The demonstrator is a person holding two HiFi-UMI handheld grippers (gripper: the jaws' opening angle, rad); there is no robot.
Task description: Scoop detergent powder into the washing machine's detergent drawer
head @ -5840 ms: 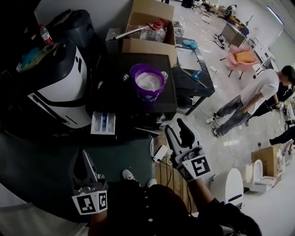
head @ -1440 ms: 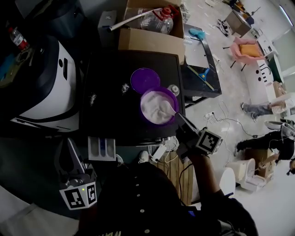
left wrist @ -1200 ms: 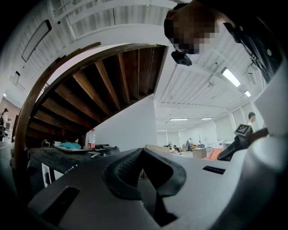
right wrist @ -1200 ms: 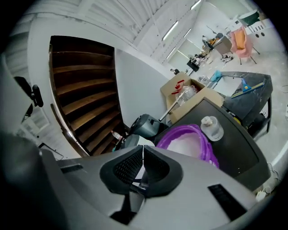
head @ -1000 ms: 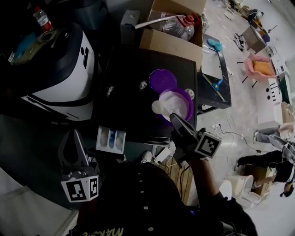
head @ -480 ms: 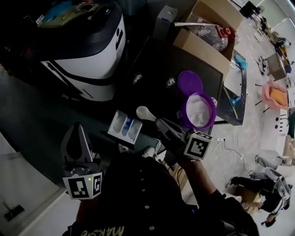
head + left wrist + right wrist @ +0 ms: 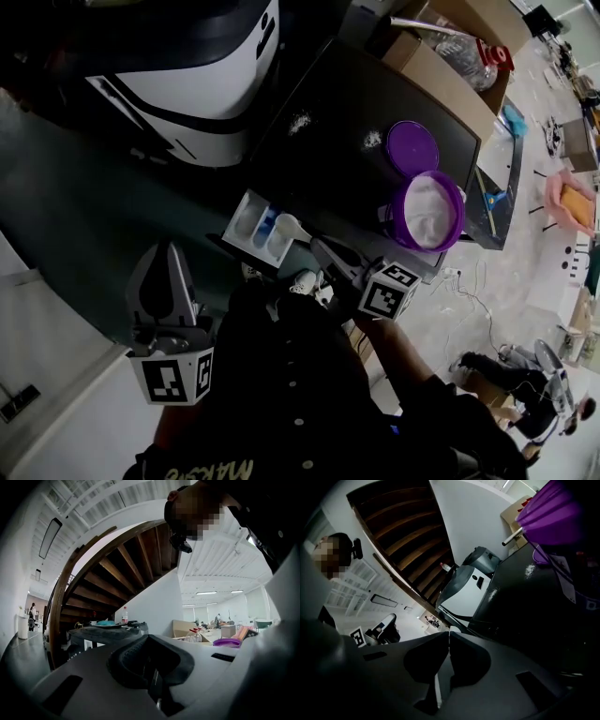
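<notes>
The white detergent drawer [image 7: 255,225] stands pulled out of the white and black washing machine [image 7: 202,66]. A white scoop [image 7: 289,228] hangs over the drawer's right-hand compartment. My right gripper [image 7: 319,247] is shut on the scoop's handle, and in the right gripper view its jaws [image 7: 448,633] are pressed together on a thin white strip. The purple tub [image 7: 429,210] of white powder stands open on the black table [image 7: 328,122], with its purple lid [image 7: 412,148] beside it. My left gripper [image 7: 167,249] hangs shut and empty, low at the left, away from the drawer.
Two small spills of powder [image 7: 300,122] lie on the black table. A cardboard box [image 7: 450,66] with a clear bottle stands behind it. Cables and a power strip [image 7: 309,281] lie on the floor under the drawer. A person [image 7: 506,375] crouches at the far right.
My right gripper has carried the scoop from the purple tub leftward and down to the drawer. The left gripper has drifted a little. The head view has swung round.
</notes>
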